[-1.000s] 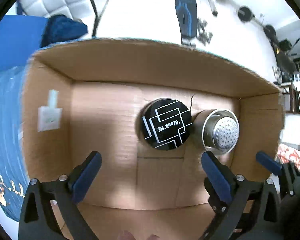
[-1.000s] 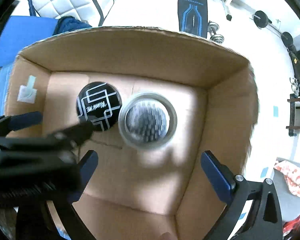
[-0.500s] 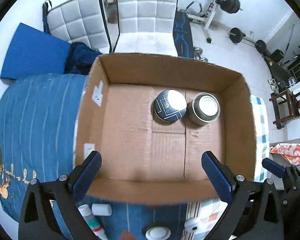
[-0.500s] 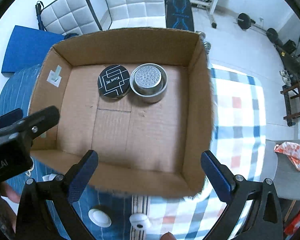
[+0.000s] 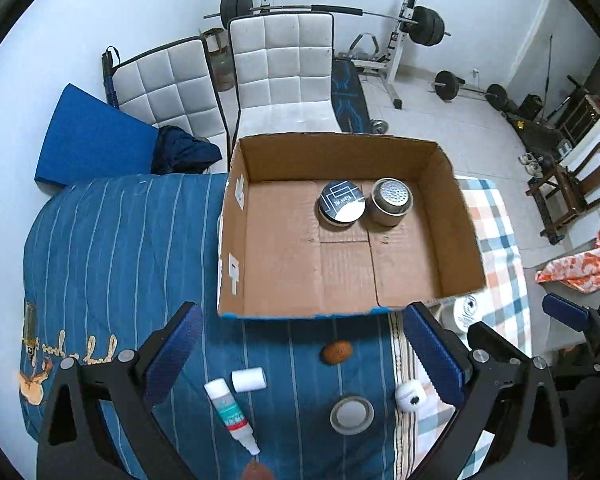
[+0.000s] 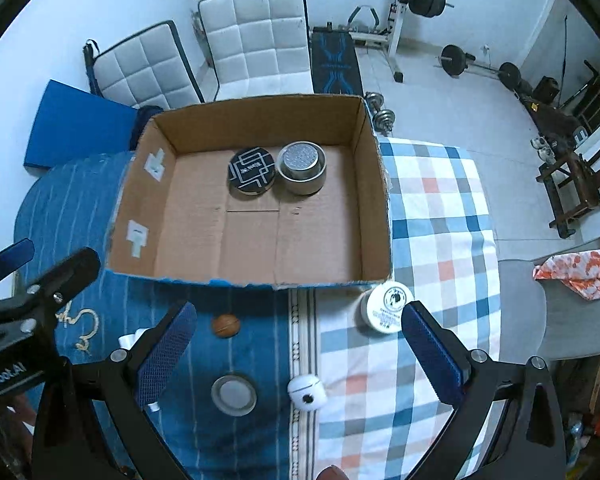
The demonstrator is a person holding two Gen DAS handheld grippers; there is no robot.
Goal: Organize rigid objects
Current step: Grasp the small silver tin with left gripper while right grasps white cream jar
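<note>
From the left wrist view, the left tool [image 5: 300,354] is hovering with its blue-padded fingers [image 5: 172,354] spread wide and nothing between them, above a blue striped cover [image 5: 112,248]. A cardboard box [image 5: 456,216] is sitting open just beyond it. Inside, near the far wall, a black tin [image 5: 342,202] and a steel canister [image 5: 391,201] are standing side by side, touching or nearly so. In front of the box, a brown oval piece [image 5: 336,352], a white cylinder [image 5: 248,379], a capped tube [image 5: 230,412], a grey disc [image 5: 351,415] and a white ball-shaped item [image 5: 410,396] are lying loose; what the ball-shaped item is remains hard to tell.

From the right wrist view, the right tool [image 6: 300,354] is likewise hanging released and carrying nothing, over the seam where the blue cover is meeting a checked cloth [image 6: 436,216]. A white labelled jar [image 6: 386,307] is resting just beside the box's near right corner. The left tool's arm is showing at the left edge.
</note>
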